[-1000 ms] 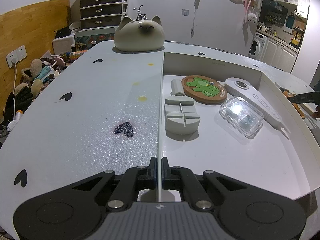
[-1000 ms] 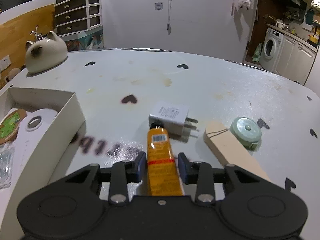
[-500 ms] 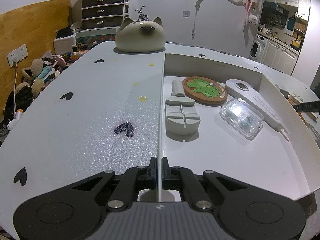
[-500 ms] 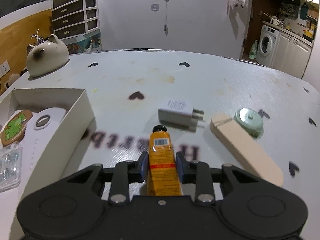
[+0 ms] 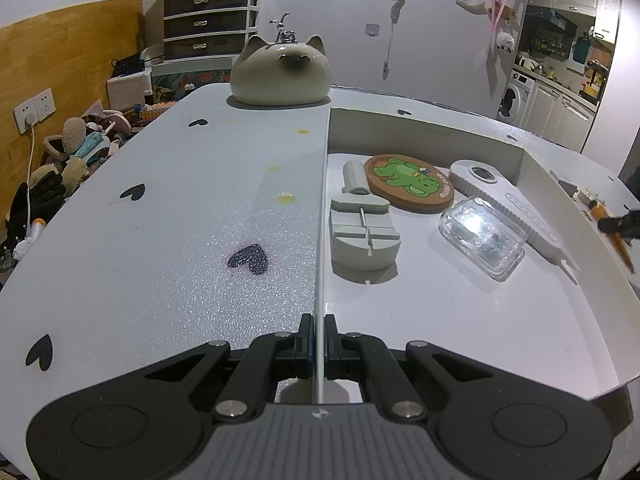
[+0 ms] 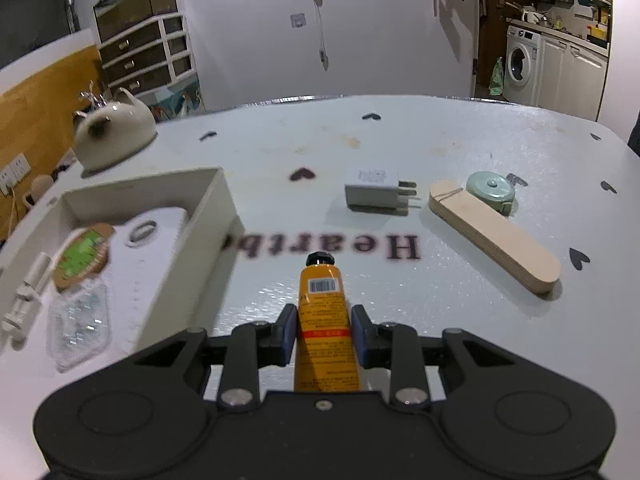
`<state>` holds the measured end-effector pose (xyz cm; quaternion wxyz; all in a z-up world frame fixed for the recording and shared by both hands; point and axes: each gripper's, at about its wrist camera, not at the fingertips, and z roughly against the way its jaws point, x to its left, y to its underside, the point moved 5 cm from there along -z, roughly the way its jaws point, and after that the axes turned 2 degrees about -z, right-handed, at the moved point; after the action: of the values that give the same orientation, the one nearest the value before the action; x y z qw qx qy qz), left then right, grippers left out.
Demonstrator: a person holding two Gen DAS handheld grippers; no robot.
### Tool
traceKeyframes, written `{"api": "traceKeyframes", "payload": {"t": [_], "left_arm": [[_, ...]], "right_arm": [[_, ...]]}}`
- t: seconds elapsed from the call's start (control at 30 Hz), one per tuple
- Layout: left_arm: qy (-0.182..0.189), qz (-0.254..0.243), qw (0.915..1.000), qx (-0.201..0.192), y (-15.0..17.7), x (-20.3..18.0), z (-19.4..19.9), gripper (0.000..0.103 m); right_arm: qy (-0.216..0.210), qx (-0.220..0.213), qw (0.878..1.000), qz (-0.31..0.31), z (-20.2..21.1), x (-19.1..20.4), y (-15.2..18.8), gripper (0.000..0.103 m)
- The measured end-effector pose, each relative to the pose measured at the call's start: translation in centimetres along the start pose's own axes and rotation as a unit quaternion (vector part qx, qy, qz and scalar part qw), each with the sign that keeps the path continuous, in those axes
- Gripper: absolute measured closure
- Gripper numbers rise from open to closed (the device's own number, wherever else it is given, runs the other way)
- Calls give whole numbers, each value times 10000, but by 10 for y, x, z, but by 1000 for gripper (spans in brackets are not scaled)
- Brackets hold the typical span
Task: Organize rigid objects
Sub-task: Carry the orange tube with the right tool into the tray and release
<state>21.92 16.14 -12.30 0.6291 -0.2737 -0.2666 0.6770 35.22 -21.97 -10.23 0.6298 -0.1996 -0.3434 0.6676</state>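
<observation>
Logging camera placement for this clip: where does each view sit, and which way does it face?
Left wrist: on the left gripper, shut on the white box wall, looking along it toward the cat-shaped pot.
Right wrist: on the right gripper, shut on the orange tube, facing the charger plug.
Shared: box, frog coaster, pot.

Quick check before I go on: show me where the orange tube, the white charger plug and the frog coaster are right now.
orange tube (image 6: 325, 322): right wrist view, on its printed body between the fingers.
white charger plug (image 6: 372, 194): right wrist view, on its white casing.
frog coaster (image 5: 408, 182): left wrist view, on the green frog picture.
</observation>
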Motion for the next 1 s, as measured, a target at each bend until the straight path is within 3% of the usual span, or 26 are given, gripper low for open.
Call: {"api": "traceKeyframes", "payload": {"t": [0.23, 0.43, 0.73, 1.0], "left_arm": [[0, 1, 10000, 0, 0, 0, 0, 100], [4, 3, 10000, -5, 0, 0, 0, 100], [33, -35, 10000, -43, -1, 0, 0, 100], [83, -58, 9999, -76, -1, 1, -1, 99]], "right_arm": [[-691, -329, 9970, 135, 43, 51, -17, 73], [-1308, -281, 9904, 356, 51, 109, -22, 73], [-1669, 384, 9847, 308, 15, 182, -2, 73], [-1512, 795, 9852, 138, -20, 220, 12, 73]]}}
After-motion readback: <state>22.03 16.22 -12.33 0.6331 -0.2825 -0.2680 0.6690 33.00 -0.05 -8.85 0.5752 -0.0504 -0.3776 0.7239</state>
